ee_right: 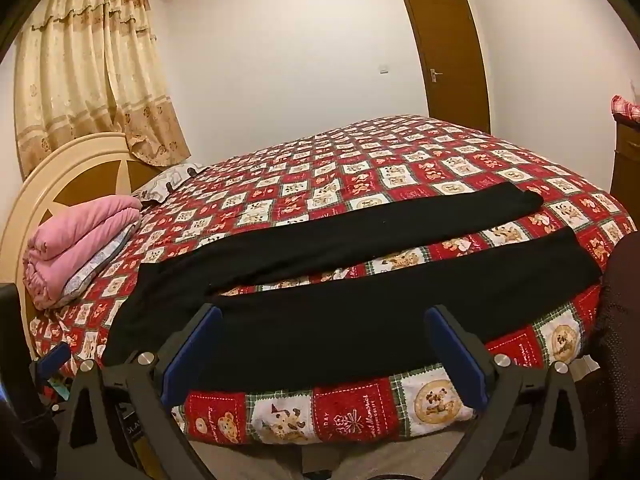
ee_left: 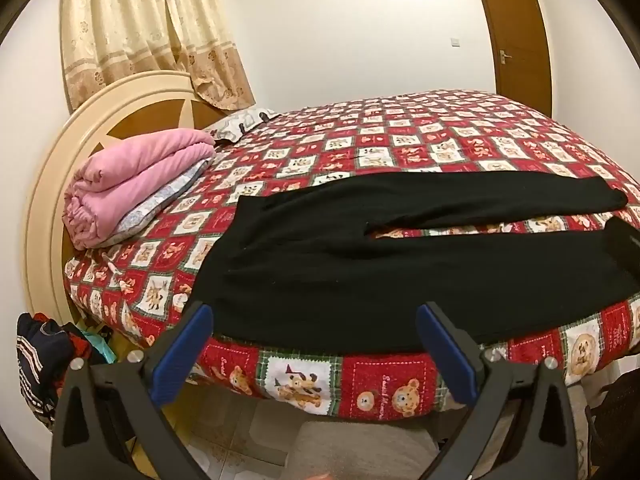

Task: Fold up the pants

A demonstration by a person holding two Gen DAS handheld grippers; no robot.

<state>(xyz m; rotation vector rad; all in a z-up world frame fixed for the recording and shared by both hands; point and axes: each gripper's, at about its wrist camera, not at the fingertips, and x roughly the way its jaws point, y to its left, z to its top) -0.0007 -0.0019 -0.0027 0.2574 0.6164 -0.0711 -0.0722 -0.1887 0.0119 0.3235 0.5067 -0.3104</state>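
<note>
While spread flat, black pants (ee_left: 360, 264), patchwork bedspread (ee_left: 400, 136)

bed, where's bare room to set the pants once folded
Free: the bedspread beyond the black pants, toward the door; also the strip between the two legs. Crowded: the headboard end, with the pink blanket and pillow.

1. Pants (ee_left: 360, 264): 1 pair, black, 2 legs spread apart.
2. Bed (ee_left: 440, 136): 1, red patchwork cover.
3. Pink blanket (ee_left: 136, 184): 1, folded.
4. Pillow (ee_left: 236, 126): 1 visible, mostly hidden.
5. Curtain (ee_left: 148, 28): 1.
6. Door (ee_left: 516, 36): 1.
7. Headboard (ee_left: 100, 120): 1.
8. Claws: 2, left claw (ee_left: 316, 344) and right claw (ee_right: 324, 344), 2 blue-padded fingers each, spread apart.
</note>
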